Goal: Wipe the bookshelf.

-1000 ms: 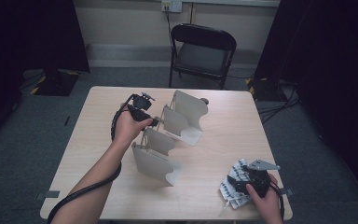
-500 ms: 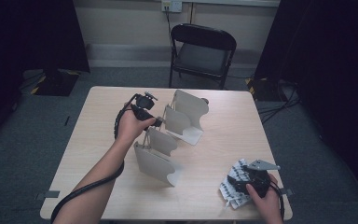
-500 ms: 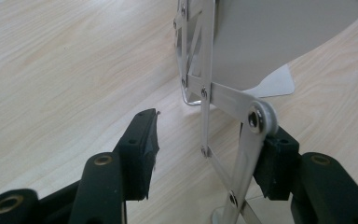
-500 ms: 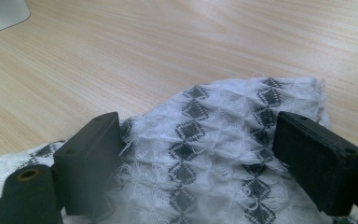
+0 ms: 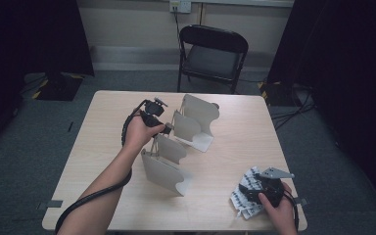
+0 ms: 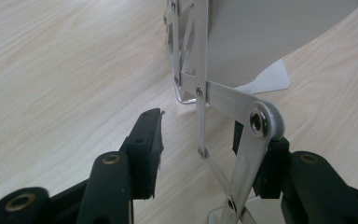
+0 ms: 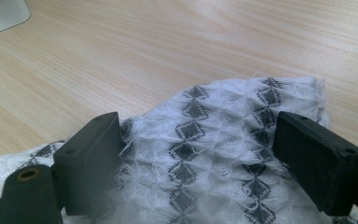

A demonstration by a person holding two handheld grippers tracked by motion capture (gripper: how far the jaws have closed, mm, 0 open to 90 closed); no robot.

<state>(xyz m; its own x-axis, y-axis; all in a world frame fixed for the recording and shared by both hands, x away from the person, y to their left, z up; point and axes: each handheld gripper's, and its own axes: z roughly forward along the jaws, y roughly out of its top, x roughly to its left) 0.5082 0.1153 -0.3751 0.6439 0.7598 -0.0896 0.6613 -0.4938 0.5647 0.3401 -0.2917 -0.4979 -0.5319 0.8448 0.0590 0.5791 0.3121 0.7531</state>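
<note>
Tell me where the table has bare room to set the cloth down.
Bare wood lies along the table's far-left corner, along the right edge beyond the metal rack, and between the rack and the cloth. The middle is crowded by the rack and the left gripper.

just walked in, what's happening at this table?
A person works at a wooden table with a gripper in each hand. The left gripper is at the scissor linkage of an expanding metal rack; one linkage bar sits between its jaws, against one pad with a gap on the other side, and the jaws have just been closing. The right gripper rests at the near right corner with a white diamond-patterned cloth between its open jaws.
</note>
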